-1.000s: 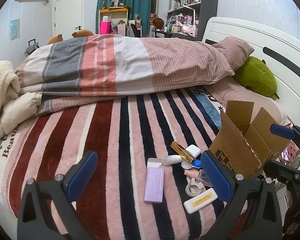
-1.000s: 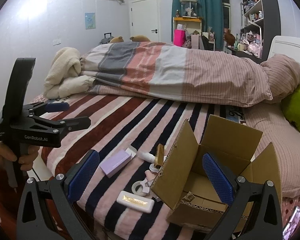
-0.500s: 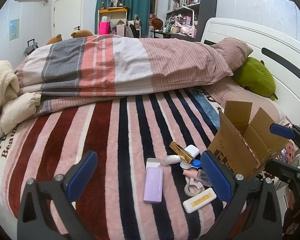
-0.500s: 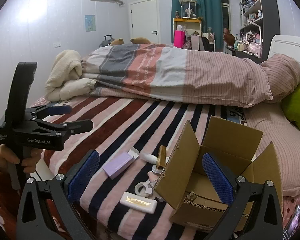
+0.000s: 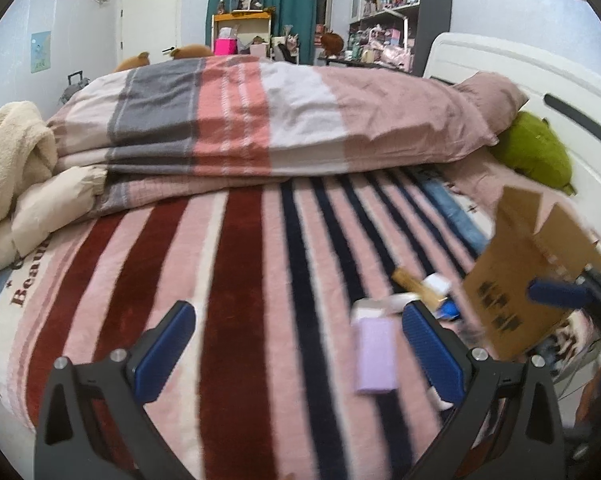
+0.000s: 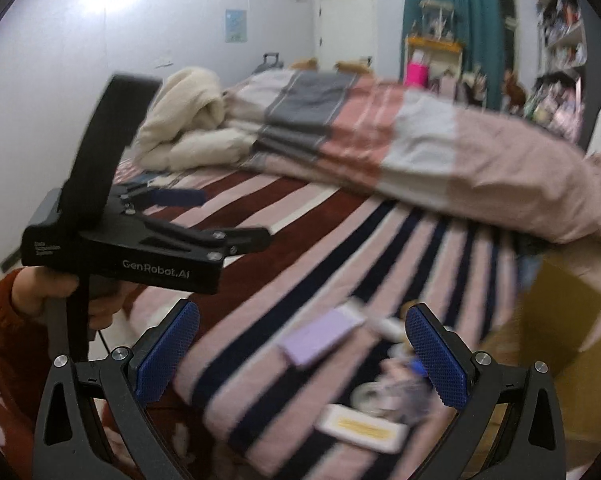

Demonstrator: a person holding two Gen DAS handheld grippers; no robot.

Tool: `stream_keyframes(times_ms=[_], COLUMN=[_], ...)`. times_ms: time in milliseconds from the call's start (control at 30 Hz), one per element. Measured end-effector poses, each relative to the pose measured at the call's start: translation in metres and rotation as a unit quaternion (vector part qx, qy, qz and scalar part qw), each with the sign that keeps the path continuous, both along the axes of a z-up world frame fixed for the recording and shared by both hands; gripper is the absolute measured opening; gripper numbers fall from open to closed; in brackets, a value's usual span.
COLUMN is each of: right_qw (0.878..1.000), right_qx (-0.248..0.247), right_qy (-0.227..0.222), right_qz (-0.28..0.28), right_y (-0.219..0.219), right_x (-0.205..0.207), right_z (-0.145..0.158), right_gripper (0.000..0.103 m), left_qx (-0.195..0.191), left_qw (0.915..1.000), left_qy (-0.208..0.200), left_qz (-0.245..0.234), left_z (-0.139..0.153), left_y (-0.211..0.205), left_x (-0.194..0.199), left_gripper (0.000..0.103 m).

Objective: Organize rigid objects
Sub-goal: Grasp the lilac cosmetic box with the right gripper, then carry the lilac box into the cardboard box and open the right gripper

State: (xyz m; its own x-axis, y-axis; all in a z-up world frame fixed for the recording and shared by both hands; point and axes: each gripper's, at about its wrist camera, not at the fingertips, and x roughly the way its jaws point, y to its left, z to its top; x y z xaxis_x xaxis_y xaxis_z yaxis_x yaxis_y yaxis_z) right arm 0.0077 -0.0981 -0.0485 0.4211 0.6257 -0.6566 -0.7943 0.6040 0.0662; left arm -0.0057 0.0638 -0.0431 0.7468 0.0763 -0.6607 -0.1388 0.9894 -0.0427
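A lilac box (image 5: 374, 354) lies on the striped blanket, just left of my left gripper's right finger. It also shows in the right wrist view (image 6: 320, 336). A gold tube (image 5: 416, 283), a white bottle and other small items lie beside an open cardboard box (image 5: 528, 280) at the right. A white bar with a gold label (image 6: 360, 428) and a tape roll (image 6: 366, 394) lie near the bed's front edge. My left gripper (image 5: 300, 348) is open and empty above the blanket. My right gripper (image 6: 302, 350) is open and empty above the lilac box.
A folded striped duvet (image 5: 260, 120) lies across the back of the bed. A cream fleece (image 5: 8, 160) is at the far left, a green plush (image 5: 540, 152) by the white headboard. The left gripper's body (image 6: 132, 248) is close at the left of the right wrist view.
Both grippers have moved in closer to the small items; the views are blurred by motion. The right wrist view has swung left, so the cardboard box sits at its right edge.
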Motion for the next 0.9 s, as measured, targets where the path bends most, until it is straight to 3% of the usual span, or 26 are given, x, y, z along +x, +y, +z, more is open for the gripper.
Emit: stream_keyframes(times_ms=[167, 333, 433, 567, 733, 900], right_qw=[0.997, 0.986, 0.981, 0.982, 0.989, 0.996], right_qx=[-0.02, -0.05, -0.057, -0.057, -0.055, -0.006], right_qy=[0.064, 0.103, 0.109, 0.1, 0.097, 0.085], right_qz=[-0.041, -0.125, -0.147, -0.148, -0.099, -0.028], right_y=[0.034, 0.047, 0.049, 0.049, 0.045, 0.04], right_x=[0.031, 0.07, 0.085, 0.086, 0.082, 0.064], right_z=[-0.065, -0.116, -0.129, -0.121, -0.102, -0.05], right_gripper=[0.103, 0.088, 0.068, 0.033, 0.032, 0.032], left_qx=[0.006, -0.007, -0.014, -0.049, -0.112, -0.182], left_qw=[0.9995, 0.9993, 0.9993, 0.9983, 0.9911, 0.9718], left_qy=[0.027, 0.034, 0.033, 0.029, 0.034, 0.016], left_qz=[0.014, 0.015, 0.01, -0.012, -0.064, -0.149], left_z=[-0.033, -0.056, -0.062, -0.067, -0.065, -0.038], left_y=[0.034, 0.055, 0.062, 0.068, 0.063, 0.038], left_x=[-0.004, -0.008, -0.007, -0.002, 0.011, 0.03], left_gripper=[0.102, 0.102, 0.102, 0.103, 0.102, 0.102])
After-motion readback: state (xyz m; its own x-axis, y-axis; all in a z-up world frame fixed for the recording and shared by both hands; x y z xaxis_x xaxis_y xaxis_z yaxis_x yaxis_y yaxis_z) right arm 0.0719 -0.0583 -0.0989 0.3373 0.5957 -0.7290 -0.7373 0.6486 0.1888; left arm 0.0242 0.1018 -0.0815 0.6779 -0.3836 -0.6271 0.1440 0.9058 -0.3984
